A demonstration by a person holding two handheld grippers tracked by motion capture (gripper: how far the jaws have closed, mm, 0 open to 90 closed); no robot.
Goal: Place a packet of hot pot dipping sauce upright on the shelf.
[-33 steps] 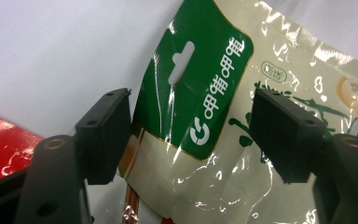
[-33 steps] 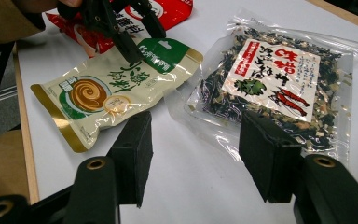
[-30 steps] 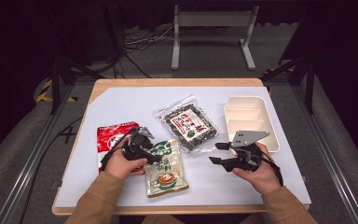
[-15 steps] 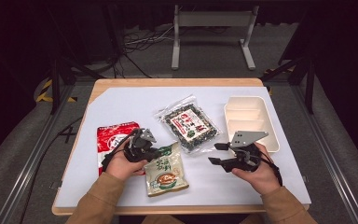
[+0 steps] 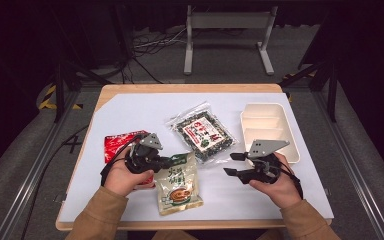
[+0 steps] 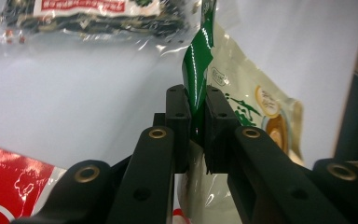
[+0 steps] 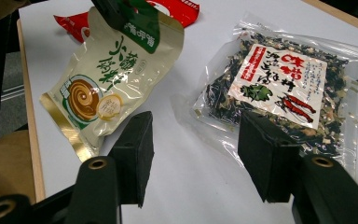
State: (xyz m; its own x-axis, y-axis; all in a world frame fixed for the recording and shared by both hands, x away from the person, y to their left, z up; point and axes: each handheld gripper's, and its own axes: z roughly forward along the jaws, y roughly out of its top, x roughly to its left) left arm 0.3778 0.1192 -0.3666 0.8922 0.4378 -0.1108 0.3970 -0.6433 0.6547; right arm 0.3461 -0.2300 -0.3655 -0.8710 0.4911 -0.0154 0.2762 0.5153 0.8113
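Left gripper (image 5: 166,161) clamped on green top edge of cream pouch (image 5: 177,186). Right gripper (image 5: 232,164) held wide open, empty, at pouch's 3 o'clock.

Between the black fingers (image 6: 177,121) of the left gripper (image 6: 196,122) sits the glossy green top strip of a cream foil pouch (image 5: 177,182) printed with a brown swirled bowl and green script. Beyond the right gripper's black fingers (image 7: 137,140), a clear plastic bag of dark green flakes (image 7: 284,88) carries a white label with red characters and red chillies. Beside the left fingers lies a red foil packet (image 5: 122,146) with white markings, on a pale white tabletop (image 5: 130,115) edged in light wood.

Red packet (image 5: 116,145) partly under left hand (image 5: 123,176)
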